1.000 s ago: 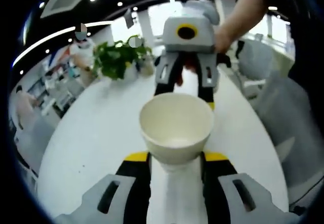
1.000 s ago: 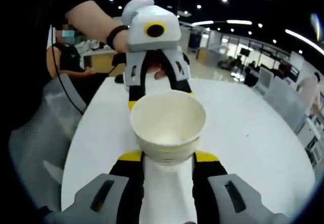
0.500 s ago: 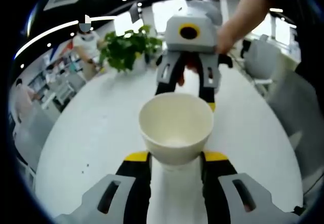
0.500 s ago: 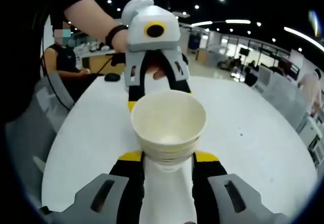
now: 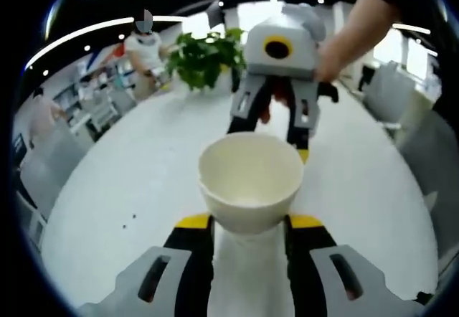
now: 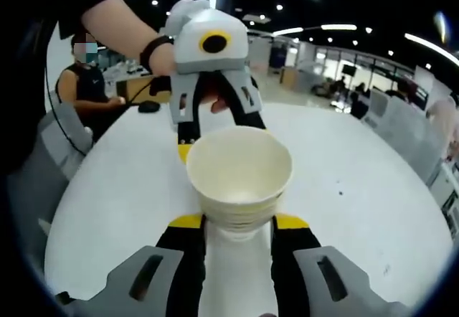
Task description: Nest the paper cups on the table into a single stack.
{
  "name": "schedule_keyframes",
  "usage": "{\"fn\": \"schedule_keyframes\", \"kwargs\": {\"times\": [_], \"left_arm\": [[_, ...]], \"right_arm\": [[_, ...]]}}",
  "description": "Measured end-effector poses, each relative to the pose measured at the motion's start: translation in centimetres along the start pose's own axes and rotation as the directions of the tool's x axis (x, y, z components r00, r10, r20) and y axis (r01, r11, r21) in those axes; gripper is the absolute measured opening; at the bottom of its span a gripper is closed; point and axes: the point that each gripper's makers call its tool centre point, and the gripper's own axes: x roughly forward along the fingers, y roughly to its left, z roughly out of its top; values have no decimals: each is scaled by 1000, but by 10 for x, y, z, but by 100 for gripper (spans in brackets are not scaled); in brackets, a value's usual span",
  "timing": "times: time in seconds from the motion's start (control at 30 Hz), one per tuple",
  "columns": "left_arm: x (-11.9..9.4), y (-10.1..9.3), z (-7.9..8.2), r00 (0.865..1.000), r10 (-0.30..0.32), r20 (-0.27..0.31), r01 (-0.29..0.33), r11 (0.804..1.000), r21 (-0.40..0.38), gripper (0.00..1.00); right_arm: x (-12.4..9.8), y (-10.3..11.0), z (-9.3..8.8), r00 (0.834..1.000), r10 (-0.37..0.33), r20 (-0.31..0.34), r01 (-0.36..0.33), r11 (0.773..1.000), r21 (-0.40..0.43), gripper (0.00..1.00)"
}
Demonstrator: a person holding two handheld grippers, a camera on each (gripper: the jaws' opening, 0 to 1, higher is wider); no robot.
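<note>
My left gripper (image 5: 249,224) is shut on a single white paper cup (image 5: 251,181), its mouth turned toward the camera, above the white table (image 5: 122,188). Facing it just beyond the cup is my right gripper (image 5: 267,134), a hand behind it. In the right gripper view, my right gripper (image 6: 238,222) is shut on a stack of nested paper cups (image 6: 239,184) with several rims showing, mouth toward the camera. My left gripper (image 6: 219,132) faces it from just behind the stack. In each view the near cup hides what the far gripper holds.
A potted plant (image 5: 204,55) stands at the table's far edge, with a person (image 5: 147,44) behind it. Grey chairs (image 5: 430,159) ring the table. A seated person (image 6: 86,87) and a dark mouse-like object (image 6: 148,106) are at the other end.
Both views have swung a little with the hands, so the background has shifted. Each gripper still holds its cups, and the two still face each other at about the same distance.
</note>
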Motion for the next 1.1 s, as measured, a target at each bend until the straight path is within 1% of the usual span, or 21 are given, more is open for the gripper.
{"fn": "schedule_keyframes", "kwargs": {"times": [0.13, 0.3, 0.33, 0.37, 0.43, 0.57, 0.67, 0.8, 0.9, 1.0, 1.1], "left_arm": [[1, 0, -2, 1000, 2, -10, -2, 1000, 15, 37], [4, 0, -10, 1000, 1, -20, -1, 1000, 1, 37], [4, 1, -11, 1000, 6, -20, -6, 1000, -2, 37], [5, 3, -10, 1000, 14, -4, -14, 999, -34, 38], [6, 4, -9, 1000, 16, 2, -15, 999, -42, 38], [6, 2, -7, 1000, 15, 8, -15, 999, -52, 38], [8, 1, -7, 1000, 30, 6, -30, 999, -35, 39], [11, 3, -10, 999, 44, -3, -44, 999, -30, 44], [13, 4, -9, 999, 42, 7, -41, 999, -30, 47], [14, 5, -9, 999, 45, 2, -45, 999, -14, 49], [13, 9, -9, 997, 74, -6, -74, 997, 6, 55]], "right_arm": [[2, 0, -2, 1000, -5, -5, 5, 1000, -3, 31], [8, 1, -6, 1000, 0, -16, 0, 1000, -4, 31], [8, 1, -5, 1000, -1, -12, 1, 1000, -7, 32], [8, -1, -5, 1000, -5, -14, 5, 1000, 1, 32], [9, -3, -5, 1000, -5, -11, 5, 1000, 11, 32], [7, -4, -6, 1000, -4, -6, 4, 1000, 19, 32], [8, -4, -5, 1000, -6, -6, 6, 1000, 10, 32], [11, -6, -6, 1000, -18, -21, 18, 1000, 1, 33], [11, -6, -7, 999, -23, -28, 23, 1000, 1, 34], [11, -6, -11, 998, -31, -49, 30, 999, -23, 33], [10, -7, -14, 997, -35, -62, 34, 999, -18, 36]]}}
